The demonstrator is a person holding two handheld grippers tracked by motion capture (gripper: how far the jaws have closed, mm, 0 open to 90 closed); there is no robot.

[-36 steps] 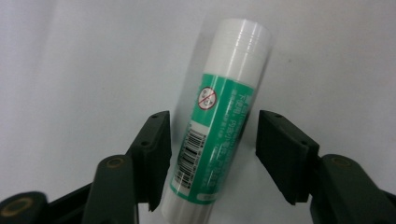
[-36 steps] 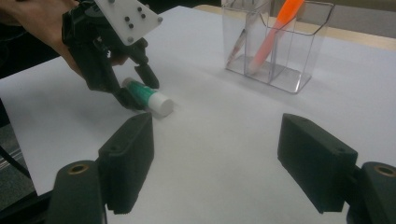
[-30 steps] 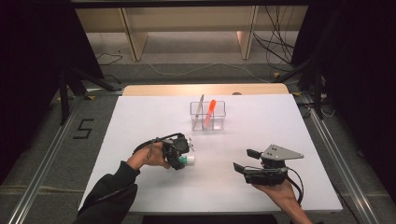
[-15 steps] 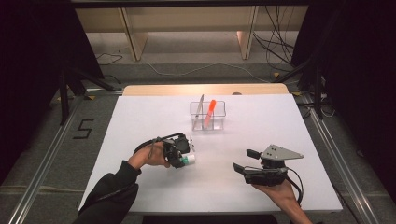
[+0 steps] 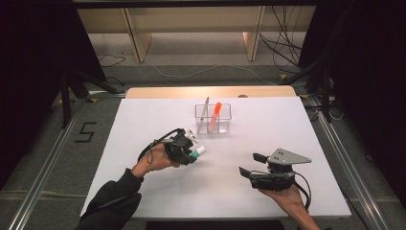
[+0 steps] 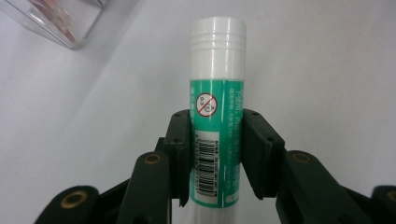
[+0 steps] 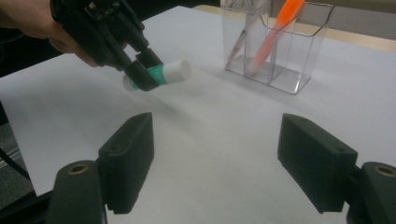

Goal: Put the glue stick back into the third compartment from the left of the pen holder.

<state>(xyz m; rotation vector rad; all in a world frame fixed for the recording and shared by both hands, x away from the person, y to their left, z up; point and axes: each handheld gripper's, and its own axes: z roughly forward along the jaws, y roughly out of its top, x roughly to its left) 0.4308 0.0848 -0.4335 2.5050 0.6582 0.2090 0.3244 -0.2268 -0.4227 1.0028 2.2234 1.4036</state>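
Observation:
A green-and-white glue stick (image 6: 217,93) is clamped between the pads of my left gripper (image 6: 217,128). Its jaws have just been closing, with the stick between them. In the high view the left gripper (image 5: 189,154) is left of the table's centre and the glue stick (image 5: 198,152) points right. The right gripper view shows the glue stick (image 7: 166,72) tilted, its cap a little above the table. My right gripper (image 5: 250,164) rests at the near right with its jaws wide and nothing between them (image 7: 224,140).
A clear plastic organizer (image 5: 225,117) stands at the middle back of the white table (image 5: 297,129). It holds an orange pen (image 5: 215,115) and a grey pen (image 5: 205,109). Wooden shelving and cables lie beyond the table's far edge.
The left gripper and the glue stick sit slightly higher in the picture than a second ago. The right gripper has kept still.

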